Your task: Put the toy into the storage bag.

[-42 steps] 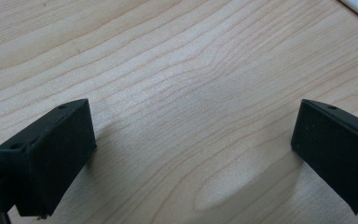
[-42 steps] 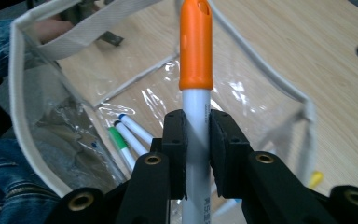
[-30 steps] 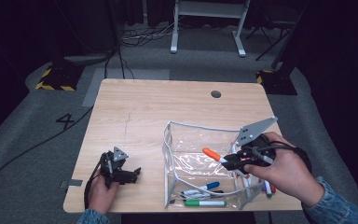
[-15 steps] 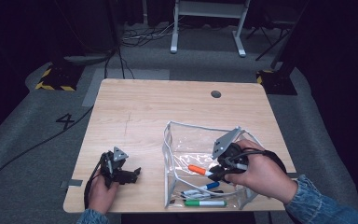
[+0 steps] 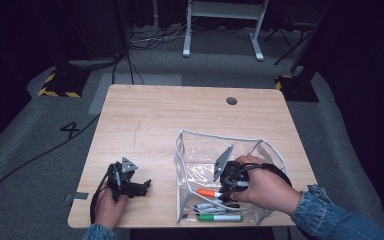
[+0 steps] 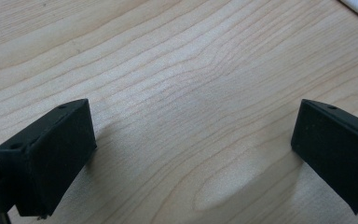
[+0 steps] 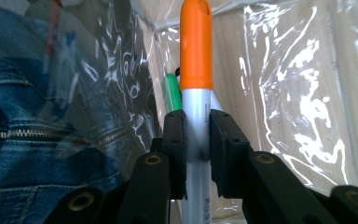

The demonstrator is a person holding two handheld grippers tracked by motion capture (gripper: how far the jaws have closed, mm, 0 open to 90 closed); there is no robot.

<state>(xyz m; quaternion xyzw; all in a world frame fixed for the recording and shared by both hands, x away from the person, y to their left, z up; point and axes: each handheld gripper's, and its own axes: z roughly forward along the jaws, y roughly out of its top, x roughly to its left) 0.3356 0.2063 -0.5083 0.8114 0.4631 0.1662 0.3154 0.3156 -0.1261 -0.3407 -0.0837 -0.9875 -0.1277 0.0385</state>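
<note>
Right now the right gripper sits low inside the clear plastic zip pouch, lower right of the high view, with the person's right hand wrapped around its body. Its jaws are clamped on the silver-barrelled marker with the orange cap: in the right gripper view the barrel runs straight up between the two black pads, both pressing on it, the cap pointing at the top edge of the frame. In the high view the same marker's orange cap pokes out to the left of the gripper, inside the pouch near its left wall.

A green-capped marker lies along the pouch's bottom edge, just below the gripper; its green cap also shows behind the orange one in the right gripper view. Blue denim sleeve at the lower right corner.

The left gripper rests on the light wooden table at lower left, well apart from the pouch. Its jaws stand wide apart, bare wood between them in the left gripper view, nothing held.
</note>
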